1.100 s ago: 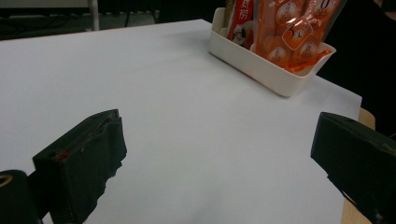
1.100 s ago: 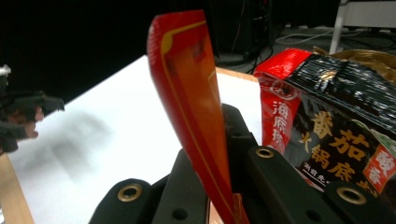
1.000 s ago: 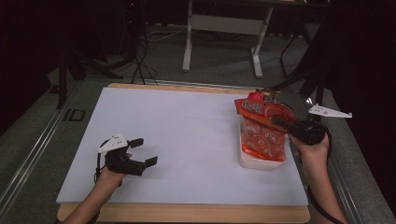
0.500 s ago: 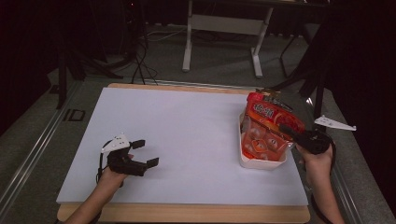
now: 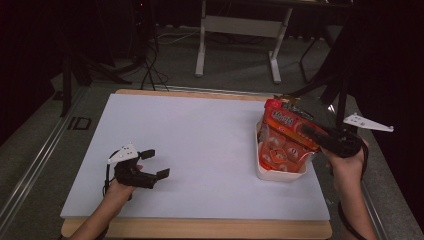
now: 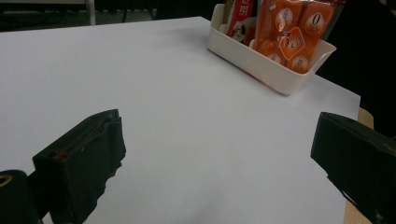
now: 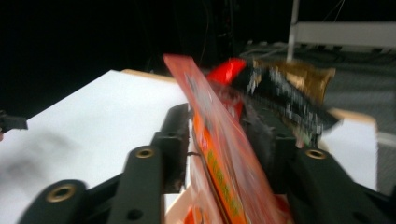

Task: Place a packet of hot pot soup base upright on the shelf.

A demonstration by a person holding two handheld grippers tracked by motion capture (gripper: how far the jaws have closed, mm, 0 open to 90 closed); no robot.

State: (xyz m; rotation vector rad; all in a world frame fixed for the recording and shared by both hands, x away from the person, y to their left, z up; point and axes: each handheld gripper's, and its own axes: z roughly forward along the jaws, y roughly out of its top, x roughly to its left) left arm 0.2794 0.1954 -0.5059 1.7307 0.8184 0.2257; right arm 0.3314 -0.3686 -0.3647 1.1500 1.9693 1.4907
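Note:
A white bin at the right of the table holds orange snack packs. A flat orange packet stands tilted on the bin's packs. It runs between the jaws of my right gripper, which comes in from the right. In the right gripper view the packet is edge-on between the two black jaws of the right gripper. They have just been opening and stand wider than the thin packet. My left gripper rests open at the table's near left, its jaws holding nothing.
A white sheet covers the wooden table. A dark and gold packet sits behind the orange one at the bin's far end. Beyond the table are a metal stand and cables on a dark floor.
The right hand has drawn back toward the near right, and the orange packet has tipped lower onto the bin. The left gripper has stayed put.

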